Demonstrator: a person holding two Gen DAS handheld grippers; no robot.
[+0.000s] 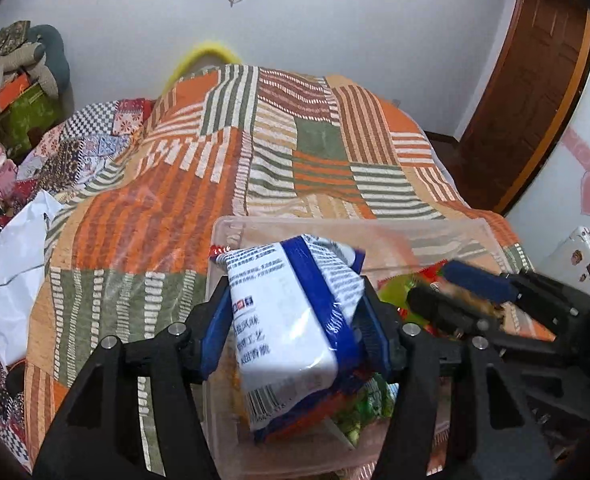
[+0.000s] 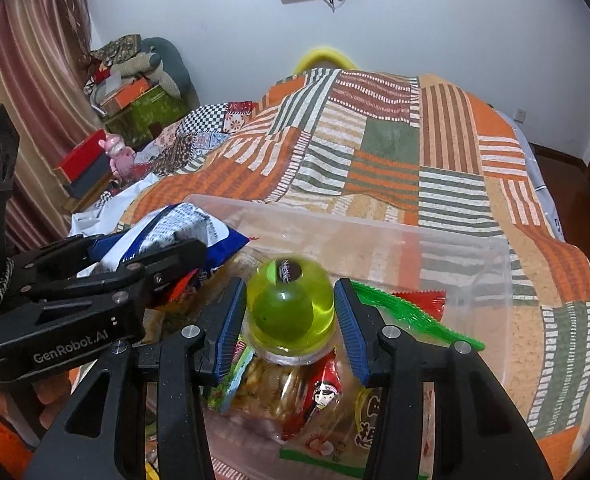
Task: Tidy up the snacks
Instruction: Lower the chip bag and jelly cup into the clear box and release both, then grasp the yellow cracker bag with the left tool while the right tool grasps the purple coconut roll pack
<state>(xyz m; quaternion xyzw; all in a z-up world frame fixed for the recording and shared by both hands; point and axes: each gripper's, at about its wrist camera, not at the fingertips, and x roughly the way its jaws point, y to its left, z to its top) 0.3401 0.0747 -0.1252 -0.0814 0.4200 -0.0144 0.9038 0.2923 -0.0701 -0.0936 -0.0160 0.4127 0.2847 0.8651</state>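
A clear plastic bin (image 1: 491, 236) (image 2: 475, 248) sits on the bed with several snack packets in it. My left gripper (image 1: 295, 332) is shut on a white and blue snack bag (image 1: 291, 320) and holds it over the bin's left side; the bag also shows in the right wrist view (image 2: 175, 228). My right gripper (image 2: 289, 320) is over the bin, its blue pads on either side of a round green jelly cup (image 2: 291, 304). The left pad touches the cup; a small gap shows at the right pad. In the left wrist view it (image 1: 447, 288) shows at the right.
A patchwork bedspread (image 1: 295, 152) in orange, green and white covers the bed. A white plastic bag (image 1: 7, 264) lies at the left edge. Boxes and a pink toy (image 2: 119, 156) stand at the far left by the curtain. A wooden door (image 1: 535, 92) is at the right.
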